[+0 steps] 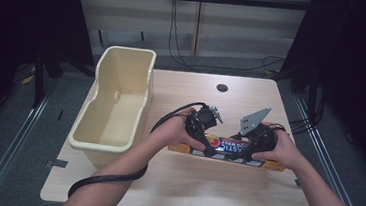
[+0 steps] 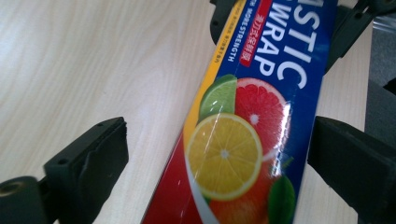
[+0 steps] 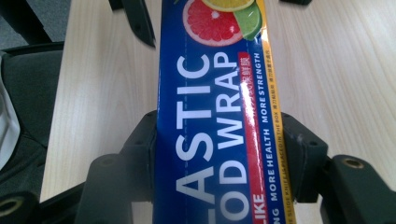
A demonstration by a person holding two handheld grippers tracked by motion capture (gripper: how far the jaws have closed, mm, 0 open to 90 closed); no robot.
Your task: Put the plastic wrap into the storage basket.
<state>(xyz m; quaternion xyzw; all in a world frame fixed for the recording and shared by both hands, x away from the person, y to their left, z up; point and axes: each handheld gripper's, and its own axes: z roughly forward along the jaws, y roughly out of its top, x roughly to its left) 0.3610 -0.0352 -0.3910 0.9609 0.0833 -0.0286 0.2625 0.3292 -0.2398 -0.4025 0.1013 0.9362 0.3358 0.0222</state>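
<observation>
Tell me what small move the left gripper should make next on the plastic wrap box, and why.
Probably close the left gripper onto the plastic wrap box. The box lies between its jaws, with a clear gap at the left one, while the right gripper already clamps the other end. Both ends gripped would steady a lift.

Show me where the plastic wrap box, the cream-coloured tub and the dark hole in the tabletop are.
plastic wrap box (image 3: 210,140): right gripper view, on its blue printed face.
cream tub (image 1: 98,146): high view, on its near rim.
dark hole (image 1: 222,88): high view, on its middle, at the table's far side.
</observation>
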